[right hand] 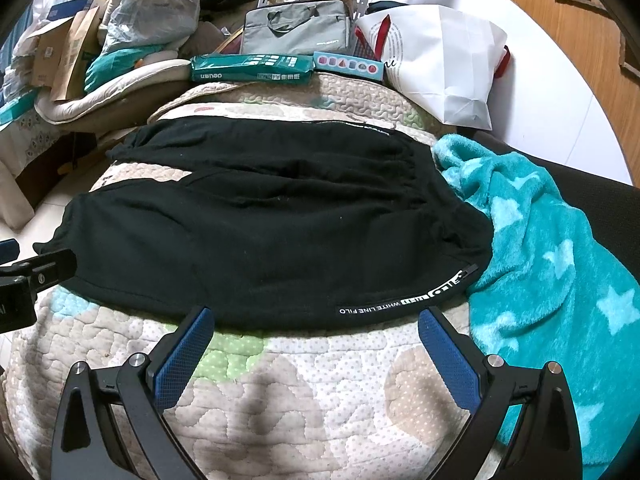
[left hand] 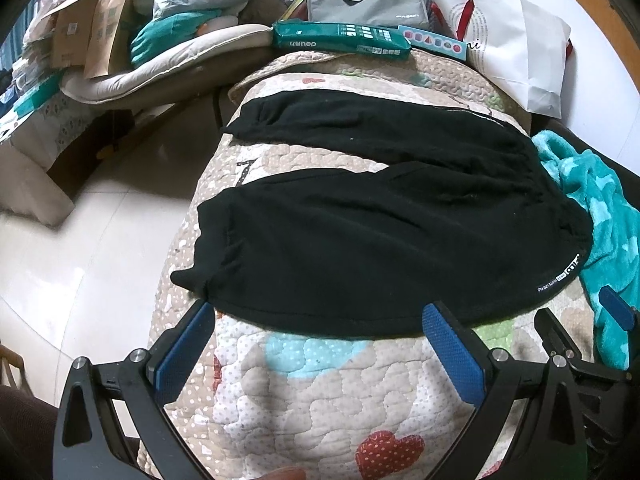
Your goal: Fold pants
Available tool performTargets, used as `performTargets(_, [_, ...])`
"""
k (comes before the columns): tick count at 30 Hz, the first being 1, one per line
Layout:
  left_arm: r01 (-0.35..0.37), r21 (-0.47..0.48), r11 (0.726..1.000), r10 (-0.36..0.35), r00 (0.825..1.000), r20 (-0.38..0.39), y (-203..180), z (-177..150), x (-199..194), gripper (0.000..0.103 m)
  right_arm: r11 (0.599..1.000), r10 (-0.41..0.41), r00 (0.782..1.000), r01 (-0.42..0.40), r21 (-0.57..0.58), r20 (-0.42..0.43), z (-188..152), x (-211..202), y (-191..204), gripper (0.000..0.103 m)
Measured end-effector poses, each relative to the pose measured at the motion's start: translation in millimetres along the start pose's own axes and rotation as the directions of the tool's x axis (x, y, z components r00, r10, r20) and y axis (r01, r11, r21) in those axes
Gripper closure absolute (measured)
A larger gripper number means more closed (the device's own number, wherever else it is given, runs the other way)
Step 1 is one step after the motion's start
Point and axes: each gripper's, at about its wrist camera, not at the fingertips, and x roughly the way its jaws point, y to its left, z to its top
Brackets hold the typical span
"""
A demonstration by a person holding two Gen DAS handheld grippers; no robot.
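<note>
Black pants (left hand: 360,240) (right hand: 260,240) lie spread flat on a quilted patchwork cover (left hand: 320,380) (right hand: 300,392), legs pointing left, waistband at the right with a white-lettered strip (right hand: 404,302). My left gripper (left hand: 320,314) is open just short of the near leg's hem edge, its blue pads (left hand: 188,352) wide apart with nothing between them. My right gripper (right hand: 318,318) is open too, at the near edge of the pants by the lettered strip, holding nothing. Each gripper shows at the edge of the other's view: the right gripper's fingers (left hand: 560,336), the left gripper's fingers (right hand: 48,264).
A teal star-patterned fleece blanket (right hand: 540,272) (left hand: 600,208) lies bunched right of the waistband. Behind the pants sit a green pack (right hand: 252,68), a grey bag (right hand: 298,26) and a white paper bag (right hand: 440,64). Boxes and bags crowd the back left; pale floor (left hand: 80,260) lies left.
</note>
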Motion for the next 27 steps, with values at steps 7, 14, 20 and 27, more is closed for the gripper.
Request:
performTargets(7, [0.0, -0.003, 1.0, 0.0, 1.0, -0.004, -0.4, 0.5, 0.5, 0.0, 1.0, 0.0, 1.0, 0.0, 0.0, -0.002, -0.9, 0.8, -0.6, 0.0])
performTargets(14, [0.004, 0.001, 1.0, -0.004, 1.0, -0.008, -1.9, 0.0, 2.0, 0.0, 1.0, 0.001, 1.0, -0.001, -0.001, -0.001, -1.3, 0.9, -0.7, 0.0])
performTargets(20, [0.008, 0.0, 1.0, -0.008, 1.0, -0.012, -2.9, -1.2, 3.1, 0.0, 1.0, 0.001, 1.0, -0.001, -0.001, -0.004, -1.1, 1.2, 0.1, 0.0])
performTargets(27, [0.01, 0.004, 1.0, -0.01, 1.0, -0.021, -4.0, -1.4, 4.6, 0.0, 1.0, 0.0, 1.0, 0.0, 0.0, -0.009, -2.5, 3.2, 0.1, 0.0])
